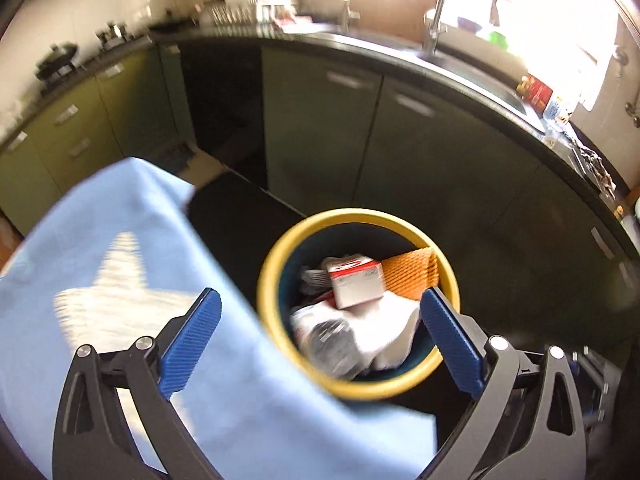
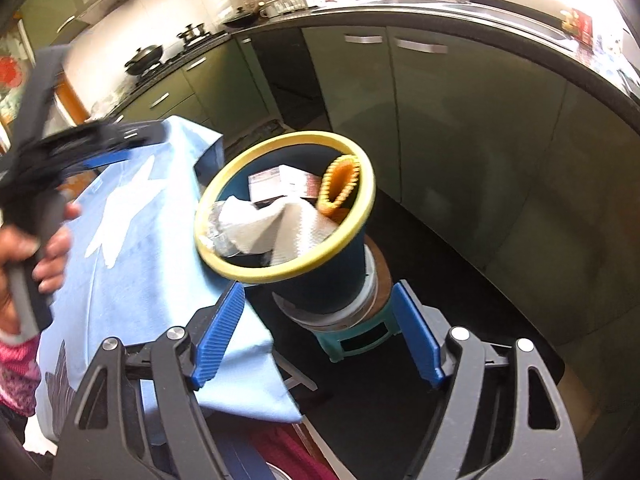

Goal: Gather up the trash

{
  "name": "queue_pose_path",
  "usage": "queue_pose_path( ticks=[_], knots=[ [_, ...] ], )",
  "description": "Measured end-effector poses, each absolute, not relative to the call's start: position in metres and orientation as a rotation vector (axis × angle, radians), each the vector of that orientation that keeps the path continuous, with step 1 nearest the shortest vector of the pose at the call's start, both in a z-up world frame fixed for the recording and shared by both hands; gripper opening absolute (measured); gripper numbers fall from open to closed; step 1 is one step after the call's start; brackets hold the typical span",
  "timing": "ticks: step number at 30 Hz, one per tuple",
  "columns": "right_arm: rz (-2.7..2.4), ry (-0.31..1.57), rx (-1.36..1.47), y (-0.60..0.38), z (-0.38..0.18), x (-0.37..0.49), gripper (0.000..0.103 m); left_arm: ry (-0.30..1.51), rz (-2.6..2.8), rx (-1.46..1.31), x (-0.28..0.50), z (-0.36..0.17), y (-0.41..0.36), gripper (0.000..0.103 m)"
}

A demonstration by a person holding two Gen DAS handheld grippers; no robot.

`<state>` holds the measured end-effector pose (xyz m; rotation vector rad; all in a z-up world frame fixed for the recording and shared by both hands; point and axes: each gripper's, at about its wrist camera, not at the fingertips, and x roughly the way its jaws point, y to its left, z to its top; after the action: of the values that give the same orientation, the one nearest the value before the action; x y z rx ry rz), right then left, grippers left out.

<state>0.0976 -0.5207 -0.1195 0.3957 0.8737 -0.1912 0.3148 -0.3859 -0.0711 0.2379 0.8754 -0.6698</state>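
**Nearly full: bin takes the loose rubbish**

Closest in, the left gripper (image 1: 320, 320) stands spread wide with nothing between its blue pads, hanging above the bin (image 1: 276, 276). The right gripper (image 2: 316, 324) is likewise apart and empty, framing the bin's dark lower wall without touching it. Beside both lies a blue cloth (image 2: 136, 248).

Inside the yellow-rimmed bin sit a crumpled paper towel (image 2: 276, 224), a small carton (image 1: 354, 282), an orange foam net (image 1: 408, 274) and a crushed clear wrapper (image 1: 326, 338). All look light and soft; the carton alone seems stiff. Should the bin need lifting, its rim looks the firmest hold.

Beyond, a stool (image 2: 356, 340) carries the bin, before the green cabinets (image 1: 320, 128).
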Motion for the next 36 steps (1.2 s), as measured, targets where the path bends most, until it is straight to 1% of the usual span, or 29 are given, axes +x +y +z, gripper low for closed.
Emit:
queue_pose_path(
  ticks=[1, 7, 9, 12, 17, 22, 30, 36],
  knots=[
    [-0.178, 0.873, 0.389, -0.516, -0.119, 0.099, 0.073, 0.846, -0.657, 0.237, 0.304, -0.064, -0.369, 0.098],
    [-0.094, 0.861, 0.346, -0.489, -0.110, 0.105, 0.086, 0.710, -0.521, 0.208, 0.246, -0.036, -0.262, 0.098],
    [-0.066, 0.855, 0.329, -0.479, -0.106, 0.108, 0.092, 0.684, -0.465, 0.172, 0.231, -0.032, -0.226, 0.098],
    [-0.032, 0.842, 0.298, -0.459, -0.097, 0.111, 0.096, 0.642, -0.379, 0.113, 0.205, -0.024, -0.166, 0.098],
    [0.027, 0.793, 0.199, -0.417, -0.079, 0.112, 0.096, 0.596, -0.216, 0.062, 0.163, -0.020, -0.087, 0.098],
    [0.046, 0.744, 0.095, -0.379, -0.063, 0.105, 0.096, 0.579, -0.129, 0.036, 0.123, -0.018, -0.036, 0.098],
    [0.047, 0.670, 0.010, -0.346, -0.038, 0.075, 0.096, 0.495, -0.111, -0.012, 0.063, 0.004, 0.005, 0.098],
    [0.040, 0.602, 0.004, -0.339, -0.019, 0.048, 0.096, 0.445, -0.109, -0.029, 0.038, 0.021, 0.007, 0.098]
  ],
)
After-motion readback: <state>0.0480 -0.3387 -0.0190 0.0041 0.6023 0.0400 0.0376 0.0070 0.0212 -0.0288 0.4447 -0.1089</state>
